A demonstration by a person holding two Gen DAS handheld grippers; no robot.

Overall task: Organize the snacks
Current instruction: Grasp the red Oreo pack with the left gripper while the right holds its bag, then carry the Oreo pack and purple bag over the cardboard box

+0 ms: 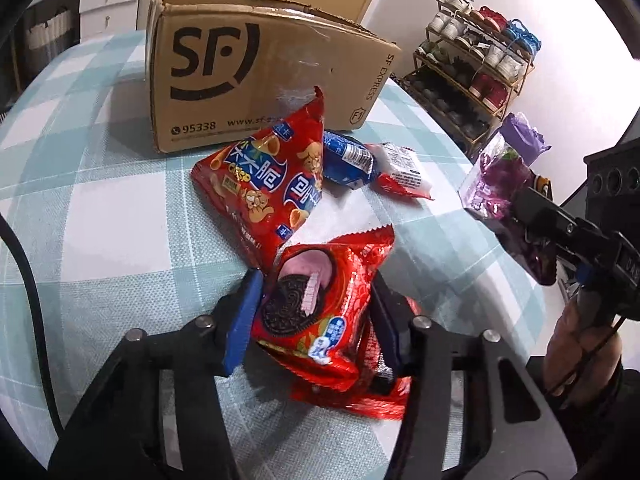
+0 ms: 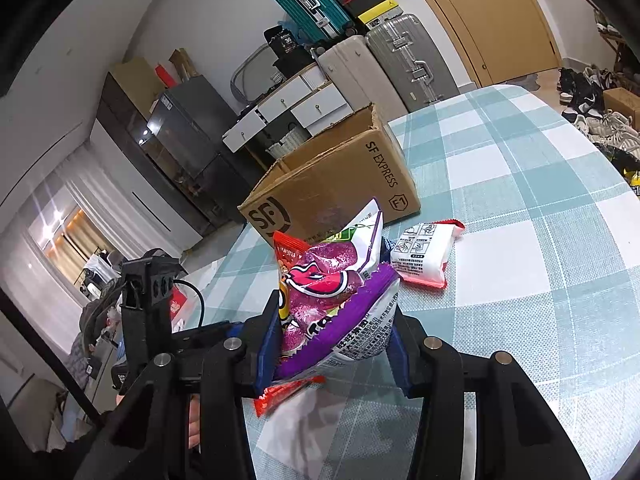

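My left gripper (image 1: 316, 312) is shut on a red Oreo packet (image 1: 316, 308), held just above the checked tablecloth (image 1: 100, 208). Past it lie a red crisp bag (image 1: 264, 184), a blue packet (image 1: 348, 156) and a white-and-red packet (image 1: 400, 168), all in front of the open SF cardboard box (image 1: 256, 76). My right gripper (image 2: 332, 340) is shut on a purple snack bag (image 2: 336, 300), lifted above the table; it also shows at the right of the left wrist view (image 1: 504, 184). The white-and-red packet (image 2: 424, 256) and the box (image 2: 332, 184) lie beyond it.
A shoe rack (image 1: 476, 64) stands beyond the table's right edge. Suitcases (image 2: 384, 56), white drawers (image 2: 292, 104) and a dark cabinet (image 2: 172, 140) stand behind the box. Shoes (image 2: 592, 104) lie on the floor at right. The tablecloth (image 2: 540, 240) stretches right of the box.
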